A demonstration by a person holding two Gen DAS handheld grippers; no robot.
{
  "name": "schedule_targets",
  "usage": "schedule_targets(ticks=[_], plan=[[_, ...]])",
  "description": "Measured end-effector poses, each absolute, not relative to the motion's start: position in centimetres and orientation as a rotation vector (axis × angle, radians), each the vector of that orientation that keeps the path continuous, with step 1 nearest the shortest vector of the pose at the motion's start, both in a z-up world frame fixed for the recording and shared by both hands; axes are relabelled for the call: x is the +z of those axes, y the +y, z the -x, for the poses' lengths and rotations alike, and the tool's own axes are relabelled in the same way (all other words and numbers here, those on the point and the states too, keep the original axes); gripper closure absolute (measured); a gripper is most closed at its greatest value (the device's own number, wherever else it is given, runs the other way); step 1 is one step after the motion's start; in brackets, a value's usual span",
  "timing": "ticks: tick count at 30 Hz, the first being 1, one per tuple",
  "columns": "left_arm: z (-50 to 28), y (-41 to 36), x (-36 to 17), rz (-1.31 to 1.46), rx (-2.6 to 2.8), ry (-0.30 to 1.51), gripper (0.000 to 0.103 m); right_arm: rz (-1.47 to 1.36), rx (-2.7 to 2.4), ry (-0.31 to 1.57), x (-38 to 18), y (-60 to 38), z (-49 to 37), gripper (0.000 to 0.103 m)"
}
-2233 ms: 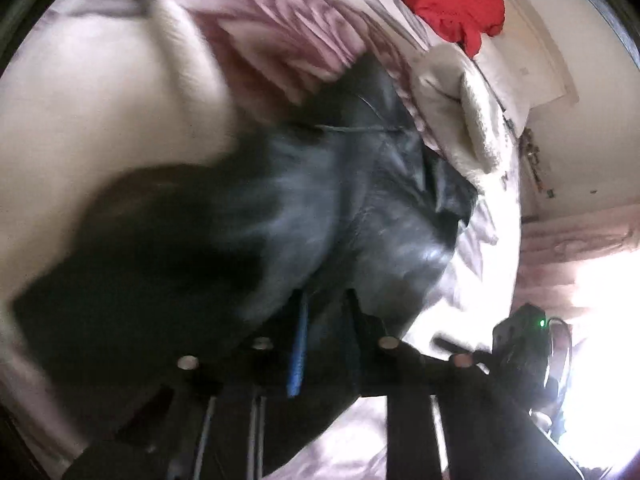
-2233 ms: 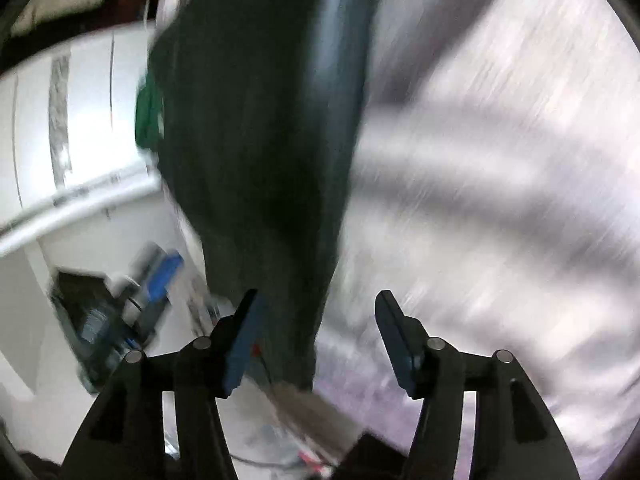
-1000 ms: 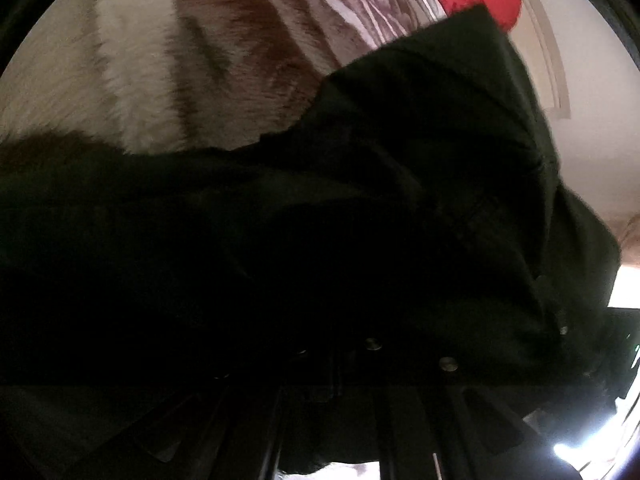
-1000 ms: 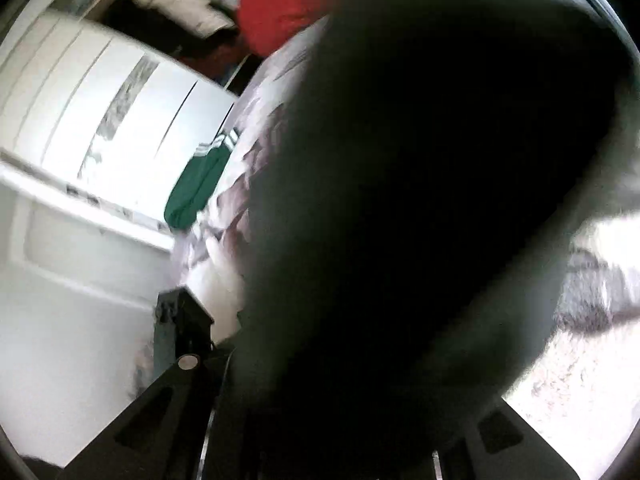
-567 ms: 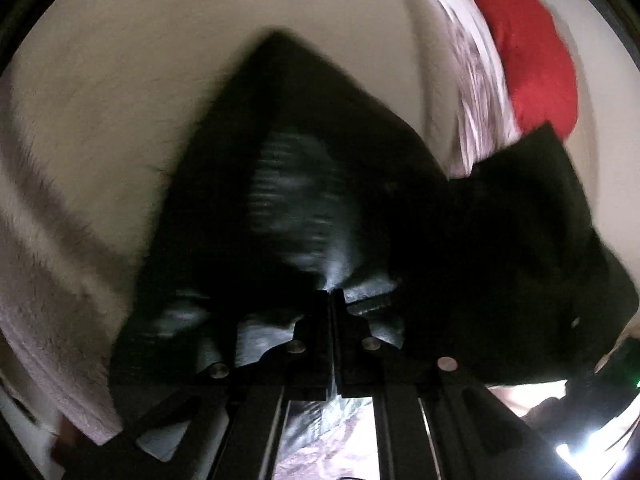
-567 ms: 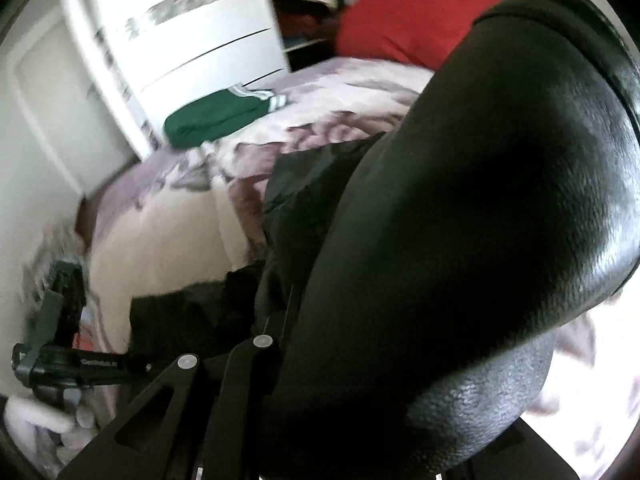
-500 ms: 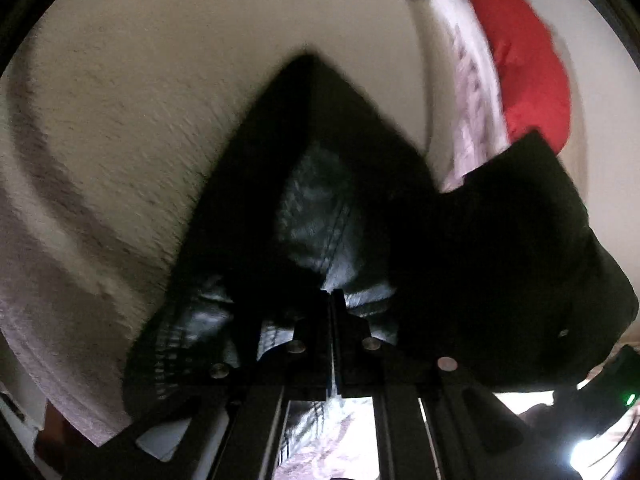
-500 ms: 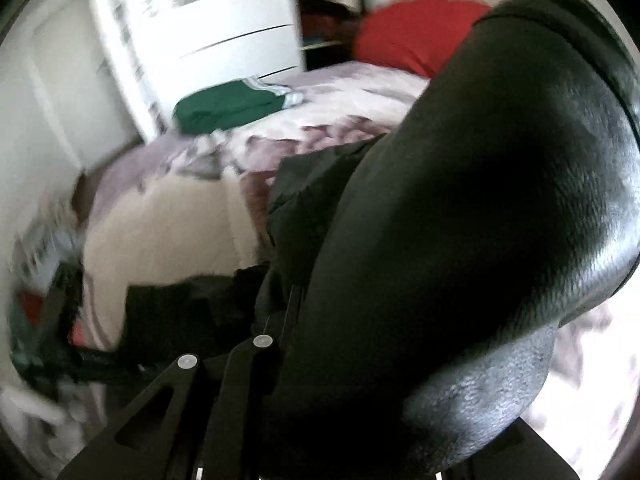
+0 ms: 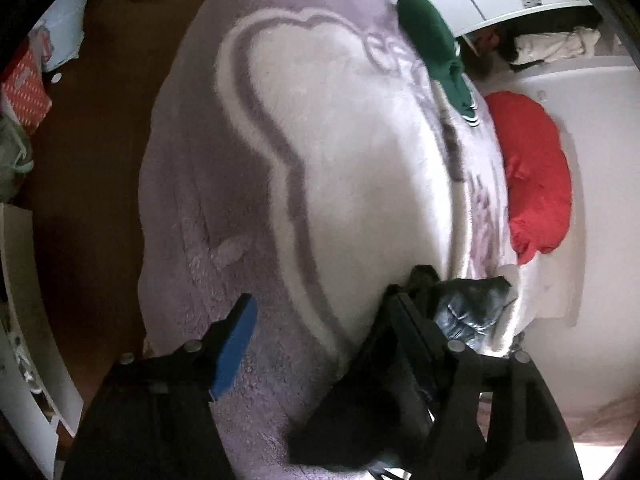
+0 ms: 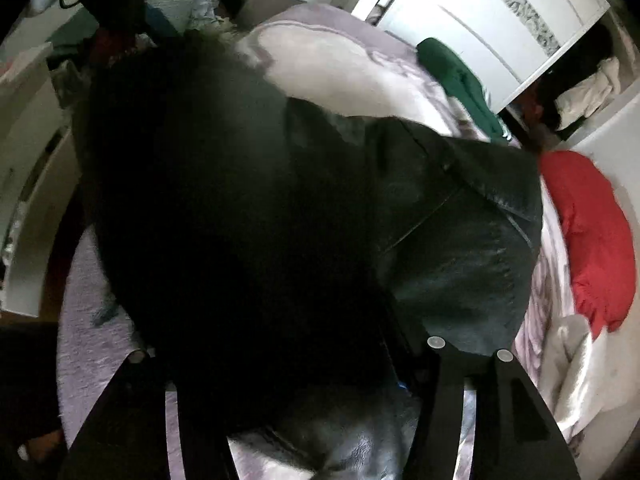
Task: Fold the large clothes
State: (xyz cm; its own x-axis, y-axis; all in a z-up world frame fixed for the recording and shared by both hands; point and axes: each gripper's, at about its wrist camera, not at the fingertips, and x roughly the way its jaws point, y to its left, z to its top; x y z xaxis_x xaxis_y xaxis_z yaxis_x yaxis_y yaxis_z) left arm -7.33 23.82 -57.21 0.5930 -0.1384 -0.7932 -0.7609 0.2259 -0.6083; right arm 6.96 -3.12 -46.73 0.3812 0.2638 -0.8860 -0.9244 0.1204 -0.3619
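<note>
Two tools are in play, and both have just been opening. Your left tool [image 9: 316, 332] stands with its jaws apart over the fleece blanket [image 9: 360, 168] on the bed, nothing between the blue pads [image 9: 234, 346]. The black leather jacket [image 10: 440, 240] lies on the blanket just beside the left tool's right finger, and it fills most of the right wrist view. The right tool's fingertips are buried under that dark leather, so you cannot tell from the view whether they grip it or stand free. Before the next fold, likely you should lift the right tool clear, confirm the jacket lies flat, then re-grip at a hem or shoulder seam. Keep clear of the green garment [image 9: 436, 52] and the red one [image 9: 536, 168].
</note>
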Motion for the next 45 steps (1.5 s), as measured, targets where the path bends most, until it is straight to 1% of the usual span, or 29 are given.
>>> schedule_targets(ticks=[3, 6, 7, 8, 10, 11, 14, 16, 19, 22, 25, 26, 29, 32, 33, 34, 35, 36, 37, 38, 39, 42, 45], plan=[[4.6, 23.8, -57.1, 1.294, 0.422, 0.892, 0.035, 0.990, 1.055, 0.900, -43.7, -5.4, -9.8, 0.041], [0.0, 22.7, -57.6, 1.311, 0.285, 0.919, 0.035, 0.785, 1.110, 1.075, -40.3, -7.3, -13.8, 0.039], [-1.4, 22.4, -57.7, 1.319, 0.233, 0.927, 0.035, 0.773, 1.117, 1.100, -39.6, -7.5, -14.4, 0.033], [-2.3, 22.0, -57.8, 1.334, 0.200, 0.933, 0.035, 0.761, 1.139, 1.129, -39.4, -6.9, -14.7, 0.024], [-3.7, 21.8, -57.9, 1.365, 0.131, 0.929, 0.035, 0.755, 1.202, 1.157, -37.9, -9.7, -14.2, 0.013], [-4.4, 21.8, -57.9, 1.362, 0.115, 0.932, 0.035, 0.775, 1.226, 1.156, -37.6, -10.0, -13.7, 0.011], [-5.7, 22.4, -57.6, 1.350, 0.086, 0.960, 0.035, 0.883, 1.315, 1.232, -38.9, -10.7, -11.4, 0.011], [-5.8, 22.9, -57.6, 1.330, 0.073, 0.988, 0.035, 0.875, 1.351, 1.347, -39.7, -11.2, -10.6, 0.011], [-4.4, 23.1, -57.7, 1.292, 0.125, 1.046, 0.035, 0.654, 1.324, 1.459, -38.9, -12.8, -12.5, 0.011], [-1.9, 24.0, -56.6, 1.295, 0.203, 0.997, 0.035, 0.392, 1.163, 1.529, -38.0, -16.4, -16.8, 0.011], [-0.7, 25.0, -55.2, 1.261, 0.268, 0.934, 0.035, 0.122, 0.973, 1.593, -38.9, -20.6, -22.5, 0.011], [-1.2, 25.1, -55.6, 1.270, 0.250, 0.929, 0.035, 0.055, 0.917, 1.608, -39.5, -21.5, -24.3, 0.011], [-5.2, 24.4, -58.4, 1.280, 0.106, 1.001, 0.035, -0.107, 0.783, 1.645, -41.6, -24.7, -28.5, 0.011], [-9.7, 21.8, -63.0, 1.235, -0.026, 1.183, 0.035, -0.180, 0.742, 1.680, -43.3, -26.3, -30.8, 0.011], [-10.6, 20.6, -64.1, 1.212, -0.048, 1.254, 0.038, -0.176, 0.729, 1.684, -43.8, -26.4, -31.3, 0.011], [-11.0, 19.5, -64.4, 1.178, -0.065, 1.282, 0.039, -0.170, 0.728, 1.693, -44.3, -26.4, -31.7, 0.011], [-11.0, 18.5, -63.9, 1.120, -0.069, 1.272, 0.042, -0.162, 0.724, 1.698, -44.7, -26.2, -32.0, 0.011], [-10.8, 18.0, -63.1, 1.064, -0.049, 1.261, 0.058, -0.161, 0.720, 1.702, -45.2, -26.0, -32.3, 0.011], [-10.0, 17.7, -61.9, 1.038, -0.014, 1.235, 0.078, -0.166, 0.724, 1.710, -45.5, -25.9, -32.5, 0.011], [-8.9, 17.8, -60.8, 1.081, -0.009, 1.177, 0.085, -0.172, 0.726, 1.719, -45.6, -25.9, -32.6, 0.011], [-7.9, 17.7, -59.8, 1.115, 0.002, 1.143, 0.088, -0.178, 0.728, 1.720, -46.0, -25.8, -32.5, 0.011], [-4.5, 15.5, -57.2, 1.086, 0.102, 1.119, 0.088, -0.198, 0.734, 1.717, -45.6, -25.4, -32.4, 0.011], [-0.9, 13.0, -58.7, 1.157, 0.185, 1.146, 0.088, -0.205, 0.690, 1.665, -44.1, -25.4, -31.7, 0.011]])
